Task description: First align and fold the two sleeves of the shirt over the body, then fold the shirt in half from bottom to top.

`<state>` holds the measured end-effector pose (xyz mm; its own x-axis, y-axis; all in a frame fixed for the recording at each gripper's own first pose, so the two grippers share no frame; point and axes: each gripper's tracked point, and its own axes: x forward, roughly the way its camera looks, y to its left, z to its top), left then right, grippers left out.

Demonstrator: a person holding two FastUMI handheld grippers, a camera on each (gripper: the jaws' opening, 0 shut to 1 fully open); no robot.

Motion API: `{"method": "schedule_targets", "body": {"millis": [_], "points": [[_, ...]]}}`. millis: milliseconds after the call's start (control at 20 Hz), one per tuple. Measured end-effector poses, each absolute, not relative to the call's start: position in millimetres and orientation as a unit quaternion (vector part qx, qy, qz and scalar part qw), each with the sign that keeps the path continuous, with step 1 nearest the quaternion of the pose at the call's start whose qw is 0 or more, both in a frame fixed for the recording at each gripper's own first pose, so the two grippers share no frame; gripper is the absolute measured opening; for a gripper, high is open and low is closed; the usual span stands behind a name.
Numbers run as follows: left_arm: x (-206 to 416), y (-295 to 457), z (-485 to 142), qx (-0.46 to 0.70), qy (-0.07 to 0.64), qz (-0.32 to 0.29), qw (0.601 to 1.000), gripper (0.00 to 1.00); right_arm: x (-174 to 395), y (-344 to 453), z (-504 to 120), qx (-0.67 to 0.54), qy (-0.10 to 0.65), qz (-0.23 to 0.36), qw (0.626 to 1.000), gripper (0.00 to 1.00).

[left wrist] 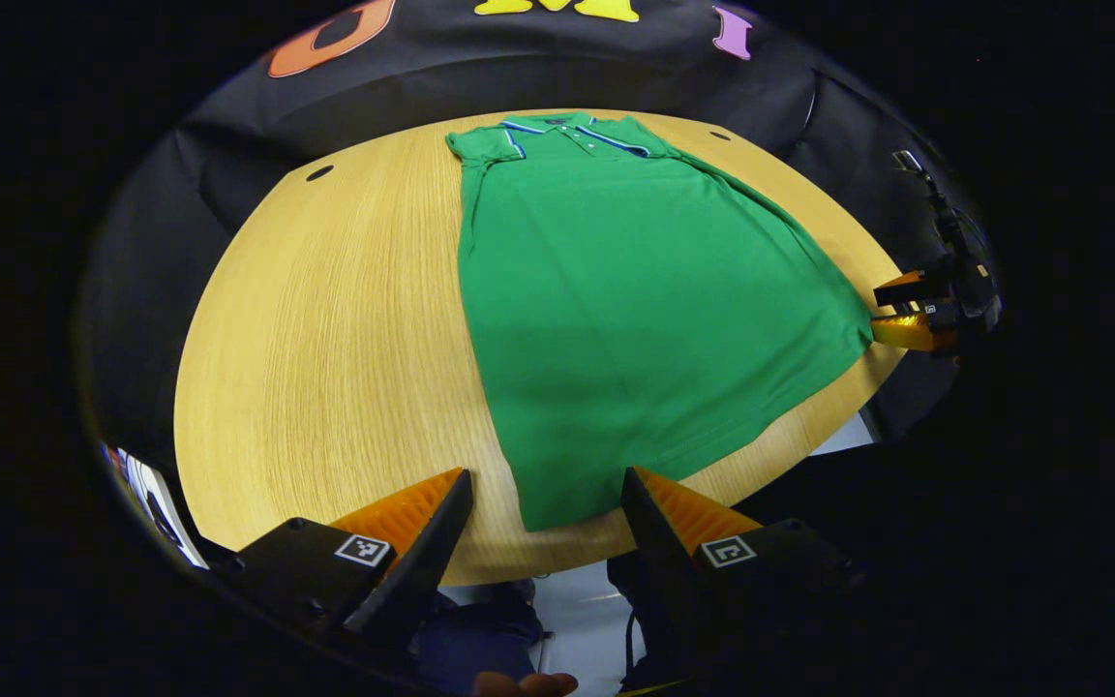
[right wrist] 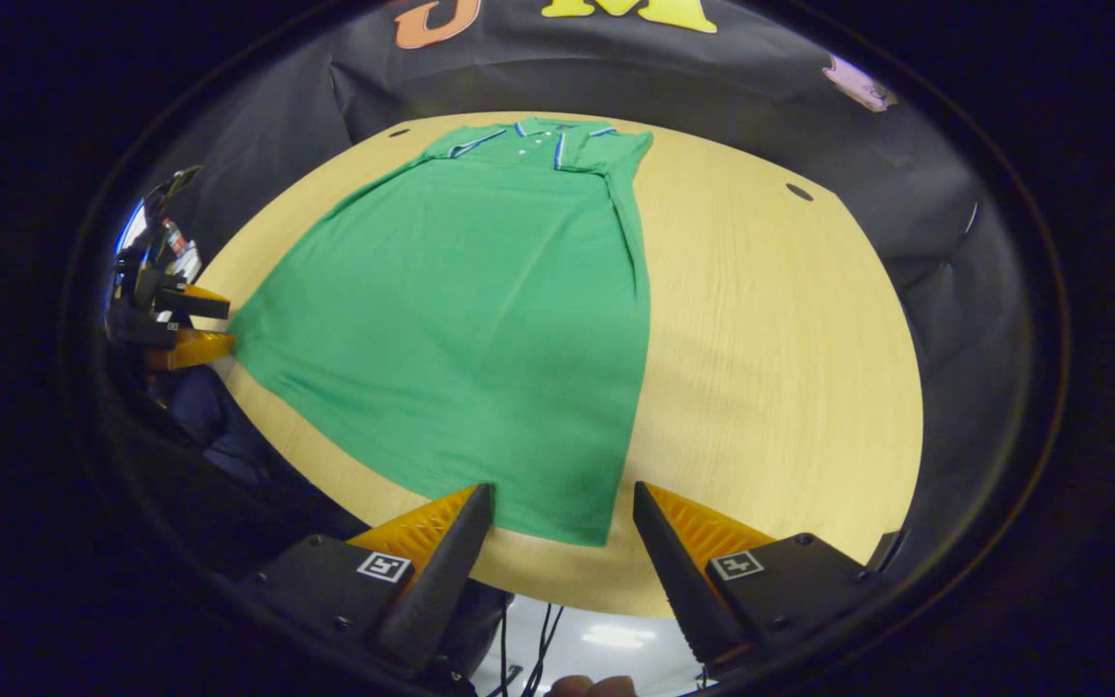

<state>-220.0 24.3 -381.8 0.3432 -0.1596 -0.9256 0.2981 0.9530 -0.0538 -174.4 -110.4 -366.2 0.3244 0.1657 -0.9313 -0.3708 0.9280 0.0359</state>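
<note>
The shirt [left wrist: 635,310] lies flat on the table [left wrist: 325,339], collar far, sleeves already tucked in, so the bottom-to-top fold seems due. Both the left gripper [left wrist: 546,489] and right gripper [right wrist: 562,503] hang with jaws spread, one at each hem corner. Pinch both corners together and carry them level to the collar, so the edges meet squarely.

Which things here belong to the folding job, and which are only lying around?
For the job:
- green shirt, flat on the table, sleeves already folded in
- left tool, open at one bottom corner
- right tool, open at the other bottom corner

Not part of it:
- wooden table
- black cloth wall
</note>
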Motion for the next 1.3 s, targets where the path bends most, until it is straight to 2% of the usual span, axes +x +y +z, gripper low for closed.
{"method": "schedule_targets", "body": {"millis": [350, 400, 550, 600, 750, 1300], "points": [[-223, 22, -390, 0.060, 0.566, -0.134, 0.811, 1.00, -172, -104, -372, -0.087, 0.565, 0.173, 0.802, 0.95], [-221, 21, -388, 0.054, 0.565, -0.130, 0.813, 0.99, -172, -103, -372, -0.090, 0.561, 0.178, 0.803, 0.74], [-209, 10, -388, 0.013, 0.554, -0.114, 0.824, 0.28, -173, -95, -372, -0.100, 0.566, 0.197, 0.794, 0.08], [-208, 7, -389, 0.001, 0.557, -0.115, 0.822, 0.04, -171, -92, -369, -0.099, 0.568, 0.201, 0.792, 0.03], [-206, 6, -385, -0.021, 0.564, -0.120, 0.817, 0.04, -166, -89, -362, -0.073, 0.572, 0.196, 0.793, 0.02], [-156, -2, -318, -0.027, 0.491, -0.148, 0.858, 0.03, -108, -91, -296, -0.017, 0.513, 0.175, 0.840, 0.05]]}}
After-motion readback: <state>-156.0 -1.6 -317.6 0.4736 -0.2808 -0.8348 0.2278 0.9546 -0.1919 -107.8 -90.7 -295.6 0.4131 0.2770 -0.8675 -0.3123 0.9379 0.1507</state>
